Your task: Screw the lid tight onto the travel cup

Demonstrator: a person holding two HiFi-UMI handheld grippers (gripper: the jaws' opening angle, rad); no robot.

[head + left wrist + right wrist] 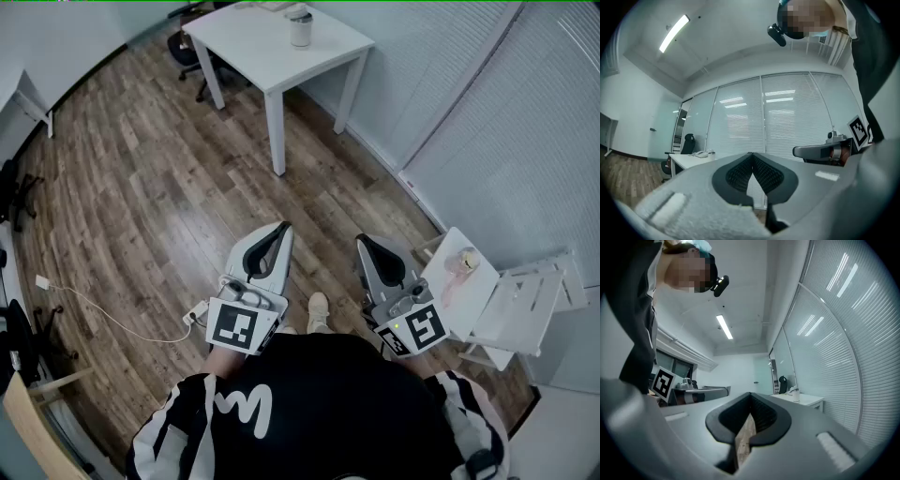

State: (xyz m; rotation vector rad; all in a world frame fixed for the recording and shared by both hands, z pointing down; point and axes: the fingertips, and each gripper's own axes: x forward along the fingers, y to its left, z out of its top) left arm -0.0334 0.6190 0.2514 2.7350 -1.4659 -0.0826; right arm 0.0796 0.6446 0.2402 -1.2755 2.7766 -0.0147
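The travel cup (300, 26), white with a dark lid on top, stands on a white table (272, 52) far across the room. It shows small in the left gripper view (710, 154) and in the right gripper view (796, 394). Both grippers are held close to the person's body, far from the cup. My left gripper (281, 228) (751, 153) is shut with nothing between its jaws. My right gripper (364, 242) (750, 393) is likewise shut and empty.
Wood floor lies between me and the table. A black office chair (183, 52) stands behind the table. A white folding stand (473, 291) with a pink object (462, 261) is at my right, beside the blinds. A cable and power strip (195, 312) lie on the floor at left.
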